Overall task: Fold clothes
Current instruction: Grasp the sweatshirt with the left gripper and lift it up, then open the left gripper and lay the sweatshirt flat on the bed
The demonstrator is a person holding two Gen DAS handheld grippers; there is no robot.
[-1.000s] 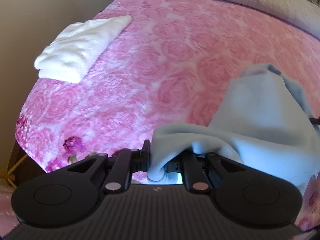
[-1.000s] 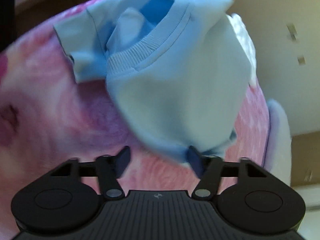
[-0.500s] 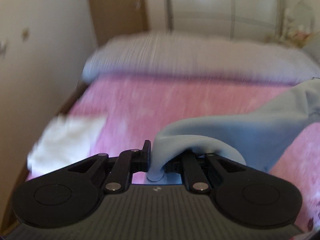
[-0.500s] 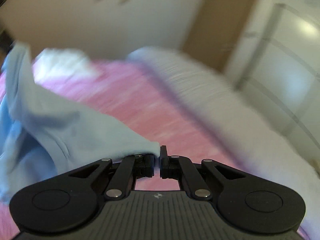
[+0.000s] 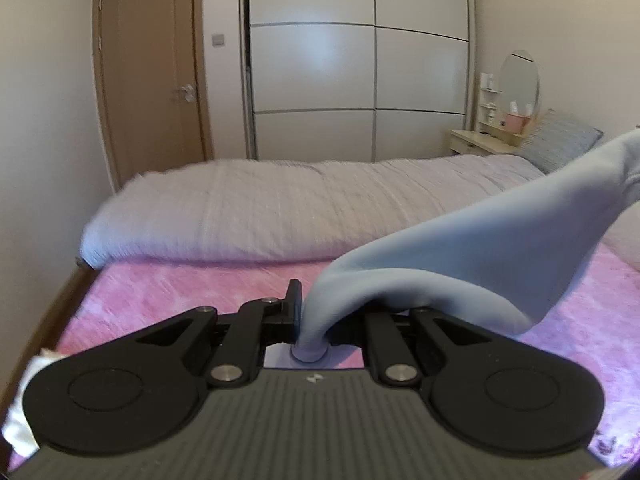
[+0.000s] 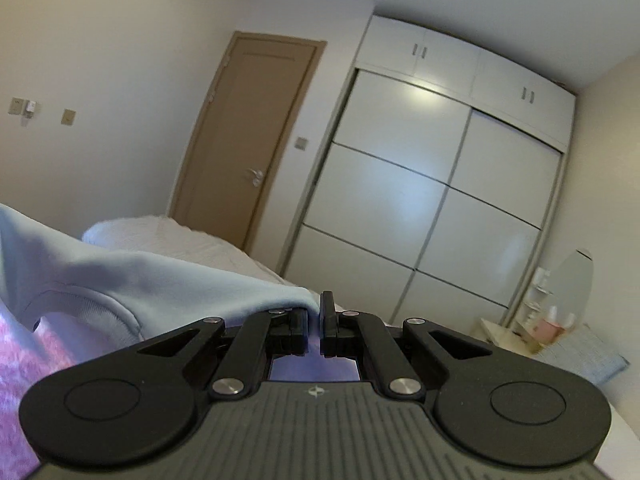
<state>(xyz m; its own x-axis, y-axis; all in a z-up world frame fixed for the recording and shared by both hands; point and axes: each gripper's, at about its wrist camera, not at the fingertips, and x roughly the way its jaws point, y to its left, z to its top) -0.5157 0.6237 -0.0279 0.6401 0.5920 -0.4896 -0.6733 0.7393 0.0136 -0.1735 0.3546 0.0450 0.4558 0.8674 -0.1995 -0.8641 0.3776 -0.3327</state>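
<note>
the light blue sweatshirt (image 5: 460,256) hangs in the air above the pink blanket (image 5: 180,292), stretched between the two tools. the left tool (image 5: 310,320) is nearly closed, its jaws pinching a bunched edge of the cloth, which sticks out below them as a small rolled nub. the right tool (image 6: 314,316) is closed on another edge of the same garment, and only a thin lip of fabric shows between its jaws. from that grip the sweatshirt (image 6: 120,276) slopes down toward the blanket, with a ribbed band, a collar or a cuff, showing in the drape. beyond the blanket lies a pale quilt (image 5: 280,204), and behind that stand a wardrobe (image 5: 360,60) and a door (image 5: 152,80). a bit of white cloth (image 5: 24,408) shows at the blanket's near left edge.

the step in hand looks like lifting and spreading the garment so it can be laid flat for folding. to do it well, both grips should stay firm, and the right one looks shallow, so a hard shake could pull it free. keeping the held edge level and taut over the blanket should let the body hang straight. lowering the hanging end first onto an open part of the blanket, away from the white cloth, should avoid creases.
</note>
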